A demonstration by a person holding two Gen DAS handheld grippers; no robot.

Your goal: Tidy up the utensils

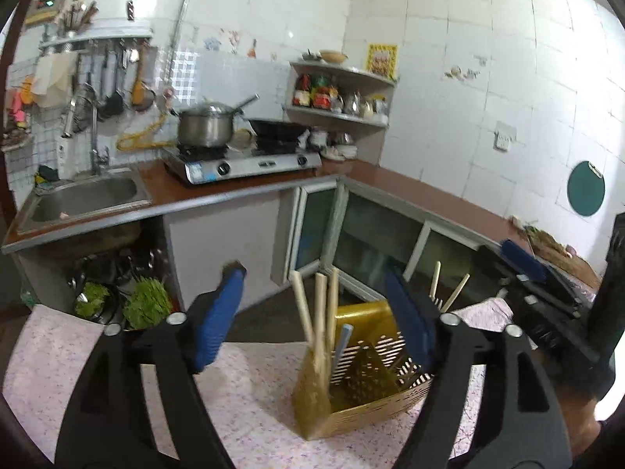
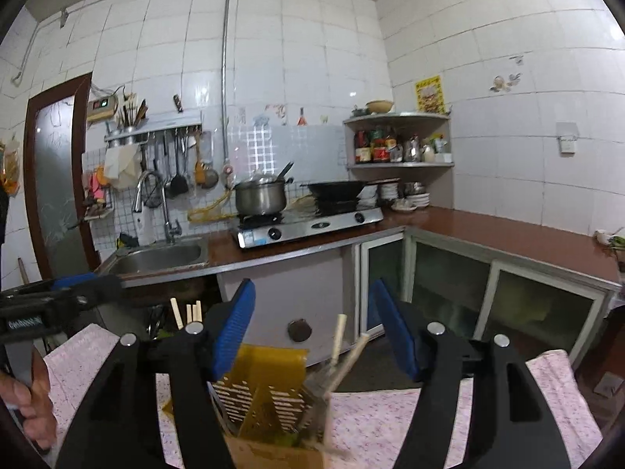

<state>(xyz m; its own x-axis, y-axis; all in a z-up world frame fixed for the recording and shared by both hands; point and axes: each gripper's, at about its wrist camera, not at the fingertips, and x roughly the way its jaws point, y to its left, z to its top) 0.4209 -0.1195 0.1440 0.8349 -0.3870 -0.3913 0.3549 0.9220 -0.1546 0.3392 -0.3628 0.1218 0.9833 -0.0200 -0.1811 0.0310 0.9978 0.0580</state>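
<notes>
A yellow slotted utensil holder (image 1: 363, 387) stands on a table with a pink speckled cloth (image 1: 254, 410). Several wooden chopsticks (image 1: 318, 308) stand in its left compartment, two more (image 1: 449, 289) at its right. My left gripper (image 1: 314, 277) is open and empty, above and behind the holder. In the right wrist view the holder (image 2: 269, 394) sits between my right gripper's fingers (image 2: 234, 324), with chopsticks (image 2: 343, 351) sticking up. The right gripper (image 2: 312, 297) is open and empty. The right gripper also shows at the right of the left wrist view (image 1: 523, 262).
A kitchen counter (image 2: 488, 230) runs behind with a sink (image 2: 164, 258), a gas stove (image 2: 312, 226), a pot (image 2: 261, 195) and a wok (image 2: 336, 191). Corner shelves (image 2: 398, 164) hold jars. Greens in bowls (image 1: 144, 305) sit under the sink.
</notes>
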